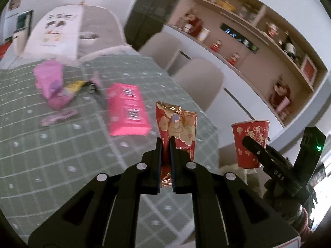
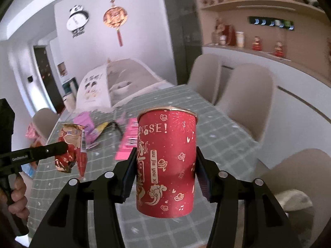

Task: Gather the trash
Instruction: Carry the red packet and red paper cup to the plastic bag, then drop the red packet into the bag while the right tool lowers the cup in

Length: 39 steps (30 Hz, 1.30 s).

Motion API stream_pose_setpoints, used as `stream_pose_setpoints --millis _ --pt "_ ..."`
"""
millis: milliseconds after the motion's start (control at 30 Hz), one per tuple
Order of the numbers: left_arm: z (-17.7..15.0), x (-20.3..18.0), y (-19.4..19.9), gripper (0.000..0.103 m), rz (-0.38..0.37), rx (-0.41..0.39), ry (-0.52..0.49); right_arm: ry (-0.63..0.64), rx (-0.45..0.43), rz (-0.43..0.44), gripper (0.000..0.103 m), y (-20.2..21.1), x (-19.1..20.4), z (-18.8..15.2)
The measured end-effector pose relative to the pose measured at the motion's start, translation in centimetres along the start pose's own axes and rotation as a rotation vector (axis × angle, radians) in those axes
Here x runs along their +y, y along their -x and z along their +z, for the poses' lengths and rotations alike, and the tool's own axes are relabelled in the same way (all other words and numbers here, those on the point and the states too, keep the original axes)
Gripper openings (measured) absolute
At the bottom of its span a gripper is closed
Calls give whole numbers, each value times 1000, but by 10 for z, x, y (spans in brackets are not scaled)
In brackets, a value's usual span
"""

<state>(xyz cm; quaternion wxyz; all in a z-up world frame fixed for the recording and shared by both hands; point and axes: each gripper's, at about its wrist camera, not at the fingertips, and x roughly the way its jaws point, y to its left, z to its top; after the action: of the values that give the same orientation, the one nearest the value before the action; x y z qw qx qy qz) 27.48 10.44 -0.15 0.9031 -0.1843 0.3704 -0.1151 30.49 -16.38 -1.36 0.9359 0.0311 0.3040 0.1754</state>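
Observation:
My left gripper (image 1: pixel 165 142) is shut on a red and gold snack wrapper (image 1: pixel 178 126) and holds it upright above the green checked table (image 1: pixel 62 155). The wrapper also shows in the right wrist view (image 2: pixel 70 144), held by the left gripper (image 2: pixel 62 147). My right gripper (image 2: pixel 165 165) is shut on a red paper cup (image 2: pixel 167 161), held upright above the table (image 2: pixel 217 124). The cup shows in the left wrist view (image 1: pixel 248 140) at the right, off the table's edge, with the right gripper (image 1: pixel 254 146) on it.
On the table lie a pink flat packet (image 1: pixel 127 109), a pink box (image 1: pixel 48 77), a yellow wrapper (image 1: pixel 75 85), a pink small wrapper (image 1: pixel 58 116) and a black clip (image 1: pixel 95 88). A white mesh food cover (image 1: pixel 60 29) stands at the far end. Beige chairs (image 1: pixel 198 82) line the right side.

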Motion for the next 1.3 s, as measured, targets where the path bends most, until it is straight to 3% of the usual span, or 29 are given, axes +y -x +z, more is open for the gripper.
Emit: stream_pose_setpoints --millis 433,767,900,1067,1133,1300 --pt "-68 -174 -87 7 -182 190 -202 -160 -27 -229 50 107 -153 -69" --pt "-125 -269 -161 7 -269 362 -331 -262 -28 -357 50 160 -223 -114" --pt "-135 -287 -183 7 -284 401 -366 -318 -24 -367 50 166 -242 -129" --pt "-140 -290 -202 22 -275 451 -339 -350 -18 -355 51 163 -250 -140" --pt "-138 -284 -201 27 -255 445 -313 -354 -7 -344 51 158 -250 -142" --pt "-129 -269 -181 27 -202 385 -285 -346 37 -287 51 135 -250 -140"
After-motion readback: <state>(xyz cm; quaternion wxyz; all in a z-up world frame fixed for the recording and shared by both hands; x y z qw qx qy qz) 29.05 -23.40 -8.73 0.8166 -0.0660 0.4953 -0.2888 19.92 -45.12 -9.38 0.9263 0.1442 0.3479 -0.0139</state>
